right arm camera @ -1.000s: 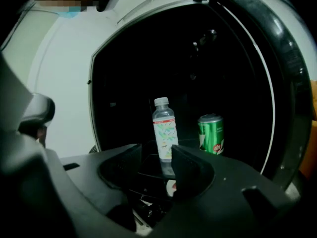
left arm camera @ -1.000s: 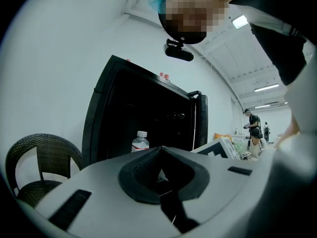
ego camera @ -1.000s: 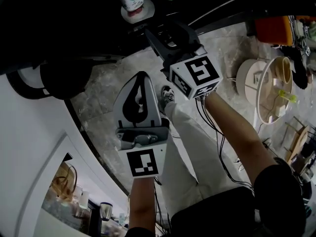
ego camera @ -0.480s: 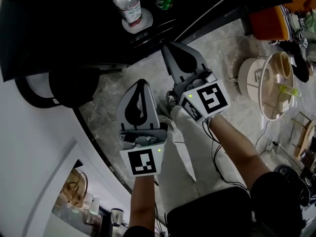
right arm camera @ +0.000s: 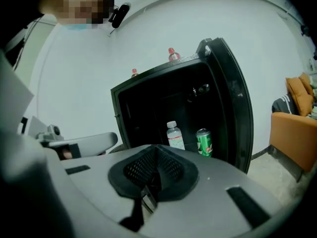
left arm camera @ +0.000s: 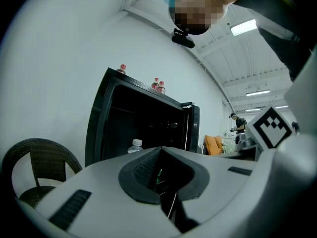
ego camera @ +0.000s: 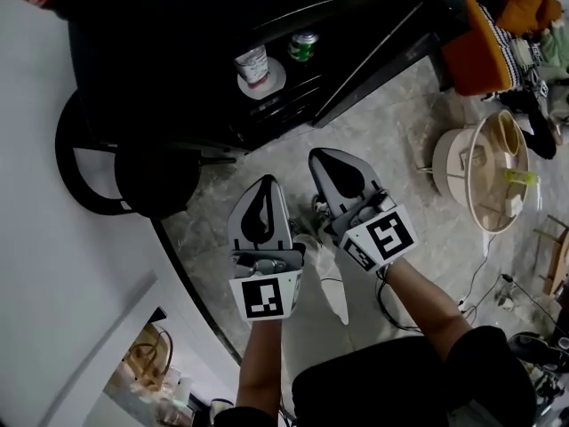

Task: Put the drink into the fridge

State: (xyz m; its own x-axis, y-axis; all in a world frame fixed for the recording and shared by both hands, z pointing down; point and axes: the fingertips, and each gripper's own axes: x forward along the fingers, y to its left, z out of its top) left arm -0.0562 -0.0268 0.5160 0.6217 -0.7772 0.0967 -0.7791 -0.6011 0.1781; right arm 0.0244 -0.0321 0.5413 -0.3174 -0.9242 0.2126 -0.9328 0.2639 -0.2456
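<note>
The black fridge stands open, its door swung to the right. On its shelf a clear water bottle with a white cap stands upright beside a green can. The right gripper view shows the bottle and the can side by side. Only the bottle's top shows over the jaws in the left gripper view. My left gripper and right gripper hang side by side over the floor in front of the fridge, both shut with nothing in them.
A dark wicker chair stands left of the fridge. To the right are a round pale stand and an orange sofa with clothes on it. Red-capped bottles stand on top of the fridge. Cables lie on the marble floor.
My right gripper has drawn back from the fridge shelf and its jaws have come together. Both grippers now sit farther from the fridge, and the view has pulled back.
</note>
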